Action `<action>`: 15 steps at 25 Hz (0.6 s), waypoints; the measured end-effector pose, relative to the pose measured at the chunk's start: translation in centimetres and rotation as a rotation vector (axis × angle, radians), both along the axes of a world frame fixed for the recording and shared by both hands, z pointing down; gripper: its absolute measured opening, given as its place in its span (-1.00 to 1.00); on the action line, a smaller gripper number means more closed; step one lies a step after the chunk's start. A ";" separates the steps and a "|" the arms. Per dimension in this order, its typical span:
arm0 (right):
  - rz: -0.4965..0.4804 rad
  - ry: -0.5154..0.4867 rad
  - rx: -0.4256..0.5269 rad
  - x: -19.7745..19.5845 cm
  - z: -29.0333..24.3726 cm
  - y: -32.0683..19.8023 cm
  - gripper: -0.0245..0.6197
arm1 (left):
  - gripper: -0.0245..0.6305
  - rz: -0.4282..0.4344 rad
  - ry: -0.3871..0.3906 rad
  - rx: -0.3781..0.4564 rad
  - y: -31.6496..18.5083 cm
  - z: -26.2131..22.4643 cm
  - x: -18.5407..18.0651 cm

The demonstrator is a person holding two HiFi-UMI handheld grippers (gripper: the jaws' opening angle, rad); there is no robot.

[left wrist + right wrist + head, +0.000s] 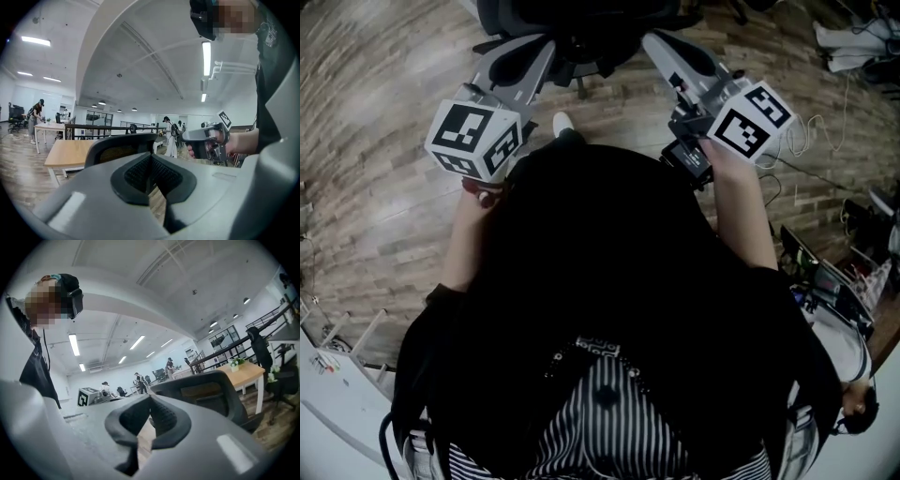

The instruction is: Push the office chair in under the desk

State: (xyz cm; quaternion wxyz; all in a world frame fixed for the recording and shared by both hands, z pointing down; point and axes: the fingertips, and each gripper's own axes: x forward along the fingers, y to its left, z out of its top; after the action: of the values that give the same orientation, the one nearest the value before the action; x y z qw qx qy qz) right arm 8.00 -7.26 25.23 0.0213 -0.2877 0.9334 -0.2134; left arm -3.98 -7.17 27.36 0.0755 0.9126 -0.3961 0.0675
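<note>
Shut left gripper (151, 161), right gripper (151, 400) face upright office chair (119, 149) backrest.

Office chair (581, 23) straight ahead; open wood floor (366, 159) at left, clutter (848, 47) at right.

No legible text, number, brand or sign appears in any view. The only printed marks are black-and-white square code patterns on the left marker cube (473, 139) and the right marker cube (750, 120). They contain no characters.
</note>
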 end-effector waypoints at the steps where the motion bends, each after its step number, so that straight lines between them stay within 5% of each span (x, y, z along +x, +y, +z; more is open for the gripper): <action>1: 0.016 0.008 -0.004 0.3 0.3 -1.3 -0.92 | -0.91 -0.008 -0.001 -0.010 -1.3 0.4 -0.4; 8: 0.126 0.112 -0.018 3.4 2.9 -5.9 -0.92 | -0.91 -0.116 -0.026 -0.097 -5.9 4.1 -4.2; 11: 0.175 0.256 0.015 4.4 4.5 -7.1 -0.90 | -0.86 -0.158 -0.046 -0.143 -7.2 5.8 -5.9; 15: 0.235 0.290 -0.037 5.3 6.0 -9.1 -0.37 | 0.04 -0.171 -0.097 -0.191 -9.3 7.7 -7.6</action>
State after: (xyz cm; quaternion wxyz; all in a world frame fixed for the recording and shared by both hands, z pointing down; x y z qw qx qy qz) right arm 13.29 -16.37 31.27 -0.0938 -0.4227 0.8827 -0.1827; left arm -11.56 -16.45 35.07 0.1483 0.8597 -0.4675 0.1424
